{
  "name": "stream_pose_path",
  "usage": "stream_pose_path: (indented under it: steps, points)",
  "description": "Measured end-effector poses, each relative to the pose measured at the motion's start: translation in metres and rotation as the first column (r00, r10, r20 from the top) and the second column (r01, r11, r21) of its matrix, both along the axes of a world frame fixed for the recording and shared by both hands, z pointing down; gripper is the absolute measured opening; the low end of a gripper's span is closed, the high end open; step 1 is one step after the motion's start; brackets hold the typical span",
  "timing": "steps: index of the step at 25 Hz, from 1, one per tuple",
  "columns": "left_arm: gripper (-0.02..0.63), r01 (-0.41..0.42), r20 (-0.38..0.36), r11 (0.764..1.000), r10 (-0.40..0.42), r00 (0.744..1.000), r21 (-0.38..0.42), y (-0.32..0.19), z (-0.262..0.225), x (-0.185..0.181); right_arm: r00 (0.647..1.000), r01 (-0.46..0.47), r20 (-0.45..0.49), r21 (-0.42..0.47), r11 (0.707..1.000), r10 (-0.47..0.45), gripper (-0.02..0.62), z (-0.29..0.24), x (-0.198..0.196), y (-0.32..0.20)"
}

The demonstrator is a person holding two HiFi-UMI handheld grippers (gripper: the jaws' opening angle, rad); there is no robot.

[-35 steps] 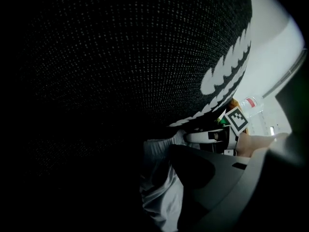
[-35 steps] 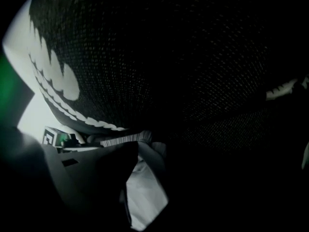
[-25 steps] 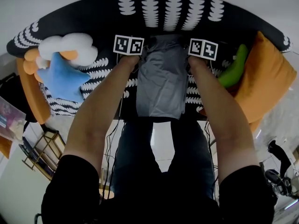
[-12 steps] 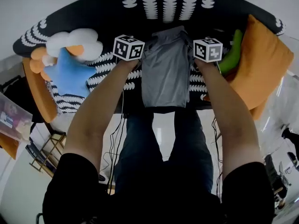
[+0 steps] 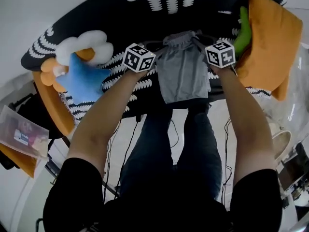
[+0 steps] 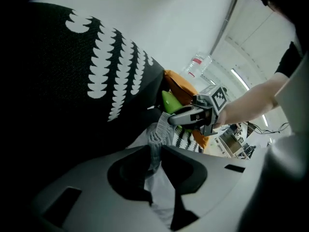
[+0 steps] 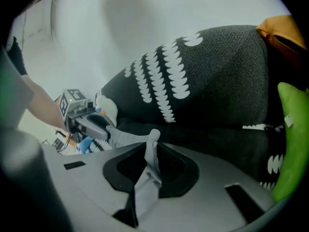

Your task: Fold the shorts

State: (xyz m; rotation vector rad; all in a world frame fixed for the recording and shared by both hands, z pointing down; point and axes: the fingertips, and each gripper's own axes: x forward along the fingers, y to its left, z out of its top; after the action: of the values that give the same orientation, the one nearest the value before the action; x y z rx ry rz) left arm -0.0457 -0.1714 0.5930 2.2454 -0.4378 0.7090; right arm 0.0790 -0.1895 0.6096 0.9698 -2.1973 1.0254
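left claw (image 6: 153, 151), right claw (image 7: 150, 154) hiding shorts (image 5: 182, 74) corners

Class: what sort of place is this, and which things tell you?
Probably a lounge corner inside a workroom: a black sofa with white scallop print, an orange cushion, and ceiling strip lights.

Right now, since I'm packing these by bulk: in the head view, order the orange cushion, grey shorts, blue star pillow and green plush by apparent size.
1. orange cushion, largest.
2-3. grey shorts and blue star pillow: too alike to rank.
4. green plush, smallest, though only partly visible.
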Motion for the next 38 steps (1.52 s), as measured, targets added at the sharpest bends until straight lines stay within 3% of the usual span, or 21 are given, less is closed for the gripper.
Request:
stream_pose_path:
  steps: [9, 20, 26, 28, 32, 36, 38]
  points:
    - [0.087, -0.09, 0.057, 0.994, 0.086, 0.995, 0.061, 0.061, 0.012, 0.001, 0.997, 0.074, -0.013, 0.018, 0.997, -0.073, 0.06, 0.009, -0.002, 0.065]
    - [0.087, -0.203, 0.109, 0.978, 0.196, 0.975, 0.058, 0.162, 0.037, 0.032, 0.992, 0.121, -0.032, -0.032, 0.992, -0.122, 0.061, 0.036, 0.025, 0.161]
    - [0.087, -0.235, 0.136, 0.971, 0.226, 0.965, 0.054, 0.203, 0.045, 0.024, 0.981, 0.185, -0.058, -0.038, 0.982, -0.187, 0.064, 0.046, 0.02, 0.205]
    - [0.087, -0.263, 0.163, 0.962, 0.249, 0.955, 0.068, 0.214, 0.051, 0.02, 0.972, 0.221, -0.08, -0.027, 0.975, -0.222, 0.066, 0.051, 0.016, 0.218]
    - [0.089, -0.36, 0.221, 0.924, 0.328, 0.918, 0.125, 0.241, 0.067, 0.019, 0.94, 0.312, -0.139, -0.015, 0.95, -0.31, 0.069, 0.064, 0.013, 0.249]
    - [0.089, -0.403, 0.242, 0.903, 0.363, 0.9, 0.146, 0.262, 0.077, 0.024, 0.889, 0.421, -0.203, 0.002, 0.907, -0.412, 0.071, 0.073, 0.016, 0.271]
    - [0.091, -0.429, 0.254, 0.89, 0.384, 0.888, 0.155, 0.273, 0.079, 0.026, 0.849, 0.489, -0.239, 0.016, 0.872, -0.472, 0.071, 0.072, 0.017, 0.282]
